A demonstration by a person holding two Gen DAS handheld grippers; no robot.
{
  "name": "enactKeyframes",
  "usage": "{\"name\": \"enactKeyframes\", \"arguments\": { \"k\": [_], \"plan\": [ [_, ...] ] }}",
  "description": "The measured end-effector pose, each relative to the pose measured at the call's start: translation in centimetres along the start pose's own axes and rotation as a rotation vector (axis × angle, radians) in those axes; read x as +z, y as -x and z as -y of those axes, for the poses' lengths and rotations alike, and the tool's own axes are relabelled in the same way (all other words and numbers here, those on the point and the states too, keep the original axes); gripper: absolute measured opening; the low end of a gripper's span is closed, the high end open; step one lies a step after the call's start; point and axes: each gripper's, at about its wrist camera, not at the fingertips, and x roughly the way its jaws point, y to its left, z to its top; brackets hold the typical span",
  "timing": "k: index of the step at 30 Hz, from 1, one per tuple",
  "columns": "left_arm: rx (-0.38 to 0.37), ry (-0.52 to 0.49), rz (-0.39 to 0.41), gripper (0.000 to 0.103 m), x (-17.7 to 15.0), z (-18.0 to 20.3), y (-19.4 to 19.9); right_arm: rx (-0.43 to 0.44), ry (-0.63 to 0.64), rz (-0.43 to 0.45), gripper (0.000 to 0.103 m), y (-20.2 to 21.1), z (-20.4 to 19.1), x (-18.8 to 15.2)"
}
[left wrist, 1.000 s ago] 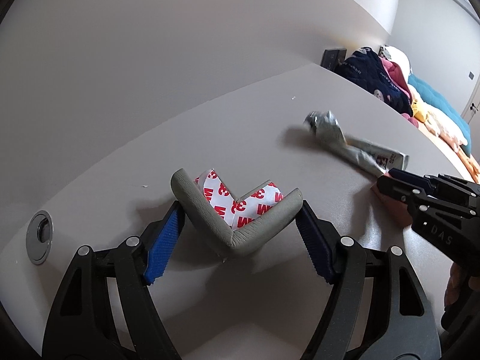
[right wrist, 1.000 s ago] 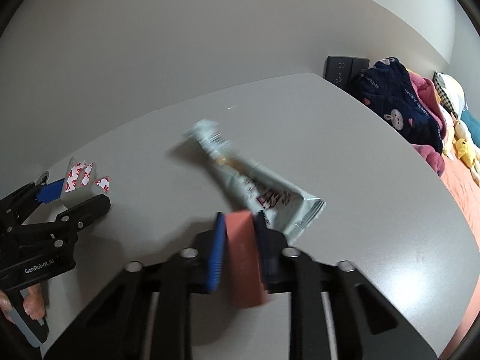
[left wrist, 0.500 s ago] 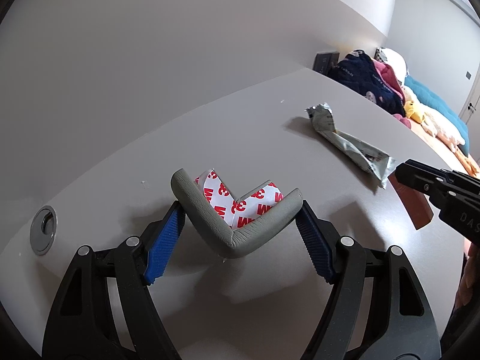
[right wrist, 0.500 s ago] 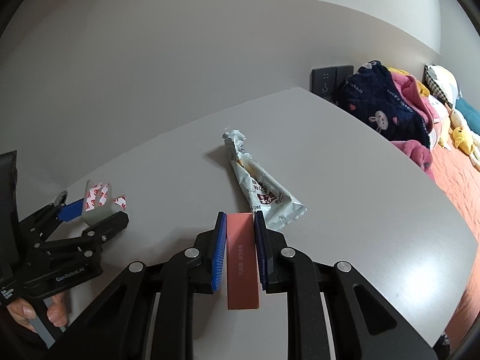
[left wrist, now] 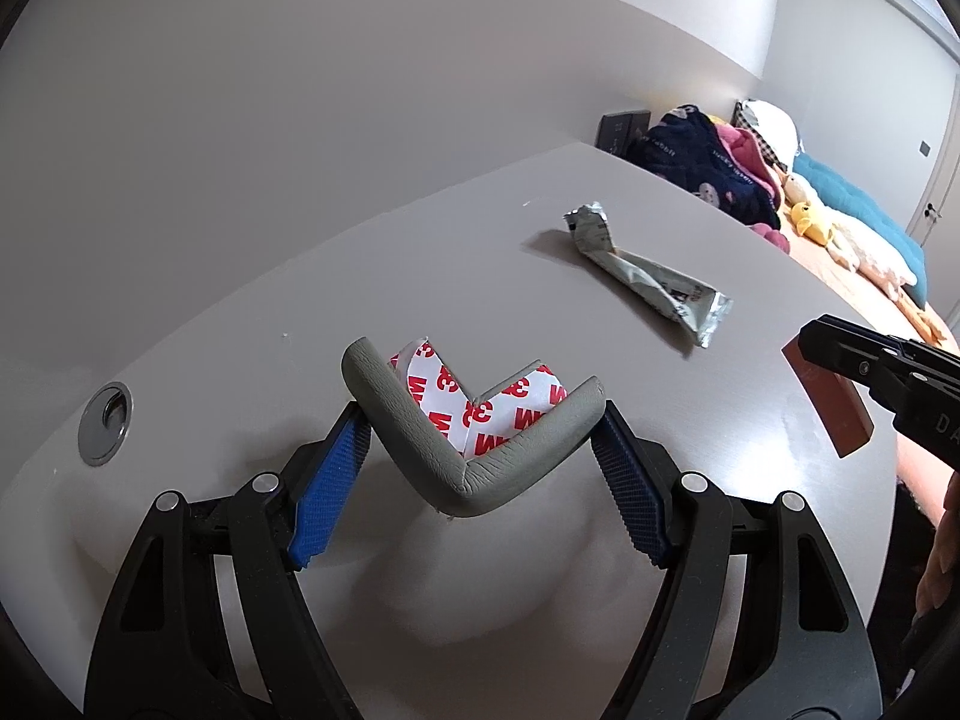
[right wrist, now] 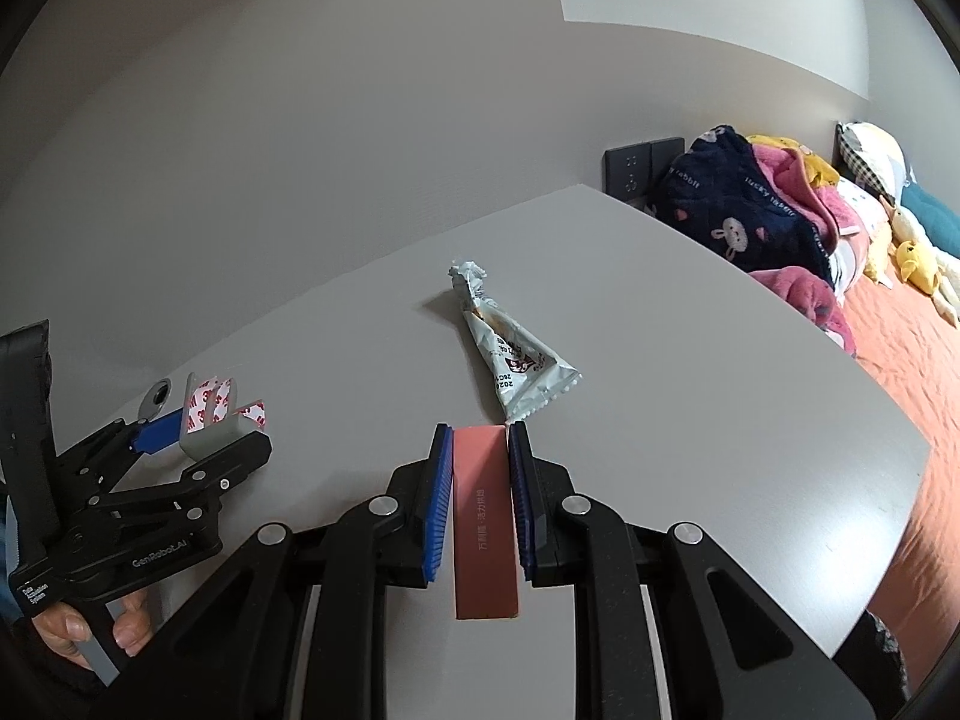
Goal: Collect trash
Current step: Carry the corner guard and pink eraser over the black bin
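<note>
Above grey table point(left wrist: 540, 540), left gripper point(left wrist: 480, 456) clamps foam corner guard point(left wrist: 456, 462); right gripper point(right wrist: 479, 480) pinches red packet point(right wrist: 485, 516) (wrapper point(right wrist: 516, 360) lies loose).

The left gripper point(left wrist: 480, 456) clamps a grey corner guard point(left wrist: 474, 450) above the grey table point(left wrist: 372, 276), a crumpled wrapper point(left wrist: 648, 273) lying beyond, the right gripper point(left wrist: 840, 354) pinching a reddish strip point(left wrist: 831, 405).

wall point(right wrist: 300, 120): plain pale | table point(right wrist: 690, 360): grey | bed point(right wrist: 900, 348): orange cover, clothes heaped
</note>
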Motion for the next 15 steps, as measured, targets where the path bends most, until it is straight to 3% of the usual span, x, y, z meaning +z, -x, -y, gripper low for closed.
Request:
{"name": "enactKeyframes", "arguments": {
  "k": [15],
  "plan": [
    [-0.026, -0.025, 0.027, 0.073, -2.0, 2.3, 3.8, 0.017, -0.01, 0.036, 0.02, 4.8, -0.3, -2.1]
  ]
}}
